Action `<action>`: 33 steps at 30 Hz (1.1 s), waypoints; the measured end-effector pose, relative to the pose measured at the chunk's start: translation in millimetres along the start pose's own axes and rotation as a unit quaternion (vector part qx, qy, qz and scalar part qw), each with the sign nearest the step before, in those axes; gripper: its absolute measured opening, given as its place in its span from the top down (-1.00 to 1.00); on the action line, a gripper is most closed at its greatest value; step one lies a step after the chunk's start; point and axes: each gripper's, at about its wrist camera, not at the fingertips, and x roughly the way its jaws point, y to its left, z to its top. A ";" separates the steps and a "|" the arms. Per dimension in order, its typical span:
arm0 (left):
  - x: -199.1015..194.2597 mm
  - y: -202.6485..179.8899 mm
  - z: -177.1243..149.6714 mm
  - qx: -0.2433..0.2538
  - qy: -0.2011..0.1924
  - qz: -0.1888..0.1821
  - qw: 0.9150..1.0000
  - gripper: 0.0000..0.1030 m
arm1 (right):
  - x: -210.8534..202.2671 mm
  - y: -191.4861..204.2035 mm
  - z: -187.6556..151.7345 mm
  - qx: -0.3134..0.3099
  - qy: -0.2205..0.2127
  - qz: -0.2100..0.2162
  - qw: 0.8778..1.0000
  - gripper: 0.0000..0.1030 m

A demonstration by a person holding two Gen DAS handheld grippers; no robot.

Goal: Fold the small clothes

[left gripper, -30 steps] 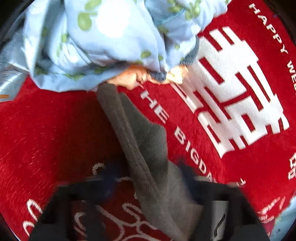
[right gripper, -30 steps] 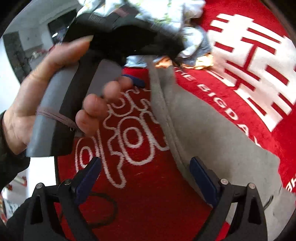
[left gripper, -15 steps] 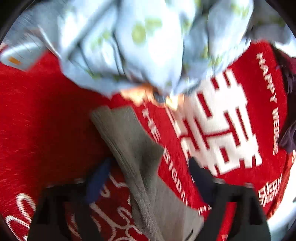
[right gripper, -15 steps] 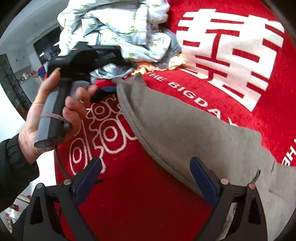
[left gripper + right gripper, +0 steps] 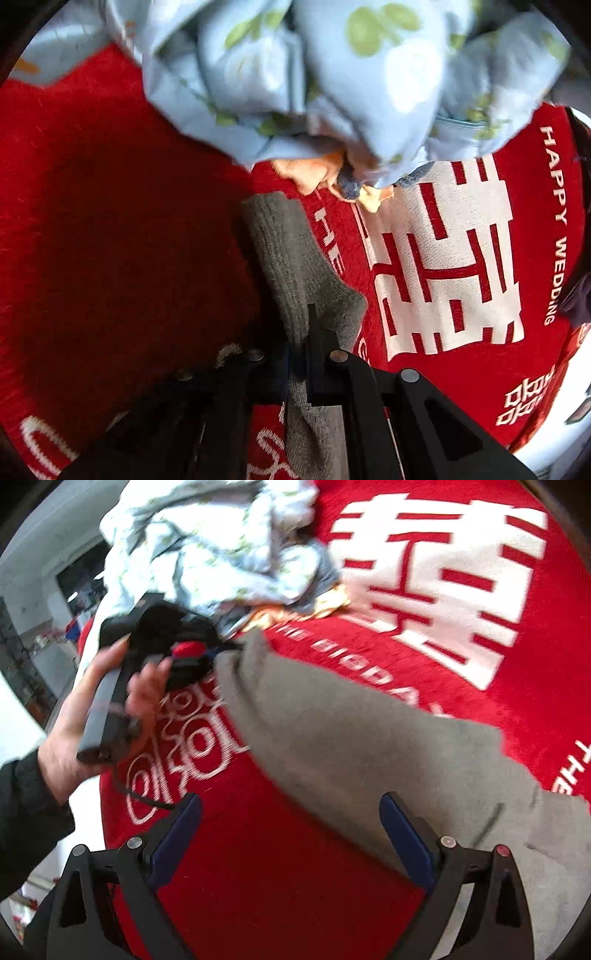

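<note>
A red cloth [image 5: 110,229] printed with large white characters and English lettering covers the work surface, and a heap of crumpled clothes sits at its far side.

From the left wrist camera, the left gripper [image 5: 297,354] has its black fingers drawn tight together on the edge of a grey garment [image 5: 291,266]. The fabric here shows a coarse ribbed knit, running as a narrow, folded strip from between the fingers forward to a blunt end just short of the pile. That pile is mostly a pale blue garment with green spots [image 5: 332,85], and an orange piece [image 5: 314,171] and a scrap of blue-grey cloth peek out beneath it, close to the grey tip.

From the right wrist camera, the grey garment [image 5: 351,738] appears far broader: a wide, smooth panel lying flat on the red cloth [image 5: 277,878] and extending under the right finger toward the lower right edge. The right gripper [image 5: 291,830] stands wide open, its blue-padded fingers holding nothing. This view alone shows the person's left hand [image 5: 92,716] wrapped round the handle of the left gripper [image 5: 210,653], which pinches the garment's far corner beside the pale spotted pile [image 5: 221,546], plus a blurred room background at the left.
</note>
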 end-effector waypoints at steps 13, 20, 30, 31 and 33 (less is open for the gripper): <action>-70.6 -104.8 -24.3 0.153 -0.080 0.010 0.985 0.87 | 4.1 -122.7 -12.6 0.147 0.066 -0.154 0.975 -0.89; -74.5 -227.2 -105.1 0.300 -0.036 -0.009 0.953 0.87 | -102.6 -151.3 -44.0 0.166 -0.002 -0.179 0.970 -0.89; 11.0 -334.3 -349.9 0.458 0.101 -0.022 0.883 0.87 | -239.2 -234.5 -176.9 0.265 -0.019 -0.243 0.933 -0.89; 28.0 -337.0 -384.9 0.465 0.124 -0.020 0.876 0.87 | -248.8 -239.8 -186.9 0.275 -0.024 -0.245 0.929 -0.89; 55.2 -340.4 -428.0 0.470 0.152 -0.017 0.870 0.87 | -269.5 -248.7 -208.4 0.290 -0.034 -0.252 0.923 -0.89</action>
